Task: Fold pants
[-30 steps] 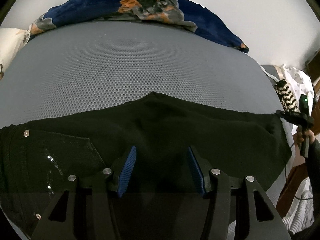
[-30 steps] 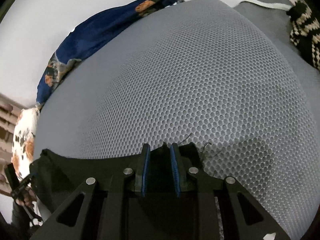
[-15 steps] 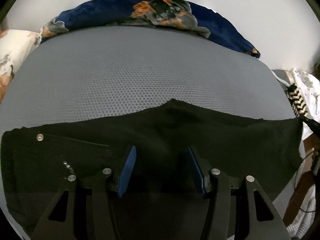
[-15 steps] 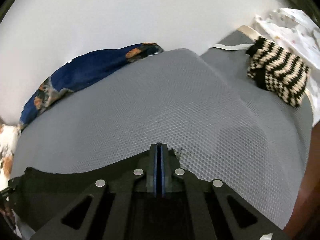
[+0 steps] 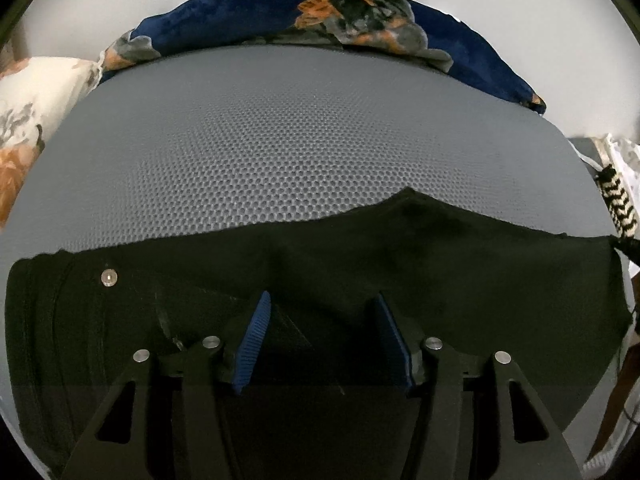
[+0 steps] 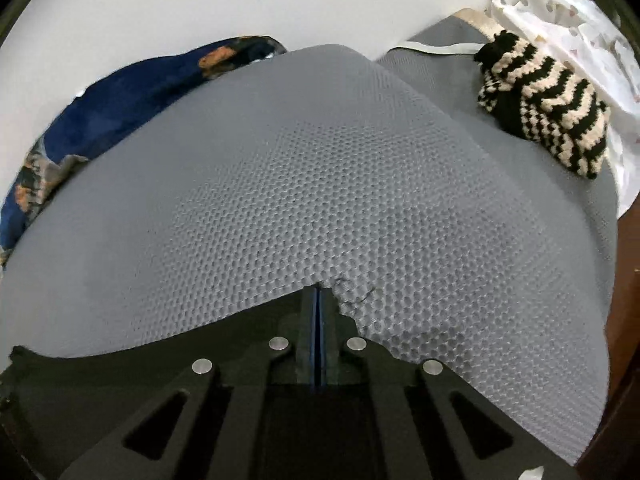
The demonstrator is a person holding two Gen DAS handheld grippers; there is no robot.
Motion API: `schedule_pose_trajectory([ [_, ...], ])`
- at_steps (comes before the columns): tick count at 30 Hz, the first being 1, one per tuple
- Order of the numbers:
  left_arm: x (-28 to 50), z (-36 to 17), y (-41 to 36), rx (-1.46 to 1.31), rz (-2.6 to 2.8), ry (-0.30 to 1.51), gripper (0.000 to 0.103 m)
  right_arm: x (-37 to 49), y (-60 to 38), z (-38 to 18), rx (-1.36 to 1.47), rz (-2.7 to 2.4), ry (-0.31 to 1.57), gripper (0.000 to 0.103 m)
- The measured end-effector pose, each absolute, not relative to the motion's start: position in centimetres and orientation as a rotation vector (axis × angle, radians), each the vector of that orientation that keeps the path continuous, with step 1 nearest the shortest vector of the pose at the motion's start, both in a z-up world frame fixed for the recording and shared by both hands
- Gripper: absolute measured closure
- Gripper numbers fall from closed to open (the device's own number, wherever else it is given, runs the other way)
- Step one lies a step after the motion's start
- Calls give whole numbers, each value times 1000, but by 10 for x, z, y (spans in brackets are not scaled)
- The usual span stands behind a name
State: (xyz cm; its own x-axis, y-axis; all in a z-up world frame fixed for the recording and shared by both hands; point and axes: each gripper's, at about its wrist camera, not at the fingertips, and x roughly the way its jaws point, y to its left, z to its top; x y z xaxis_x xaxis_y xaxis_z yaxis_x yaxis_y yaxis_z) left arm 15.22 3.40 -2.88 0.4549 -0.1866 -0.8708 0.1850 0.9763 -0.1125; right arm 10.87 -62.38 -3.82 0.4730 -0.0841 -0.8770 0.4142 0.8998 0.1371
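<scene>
In the left wrist view, the black pants [image 5: 360, 280] lie flat across the near part of the grey honeycomb mat [image 5: 300, 152], long axis running side to side, the waistband with its rivet at the left end. The left gripper [image 5: 324, 328] hangs over them, jaws spread, nothing between them.

In the right wrist view, the right gripper [image 6: 317, 320] is pressed together, pinching the pants' [image 6: 140, 364] frayed far edge.
</scene>
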Motion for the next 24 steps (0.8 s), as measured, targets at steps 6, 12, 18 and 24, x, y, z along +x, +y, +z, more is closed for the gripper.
schedule_pose_trajectory([
  [6,155,-23,38,2,-225,1060,47,104,-611,-10,339,-329,1016,92],
  [12,142,-2,62,-26,-210,1006,47,114,-517,14,291,-13,1040,89],
  [18,133,6,100,-35,-157,986,47,154,-381,8,211,388,1137,89],
  [24,123,1,136,-48,-102,1000,47,180,-270,-2,111,643,1191,79],
])
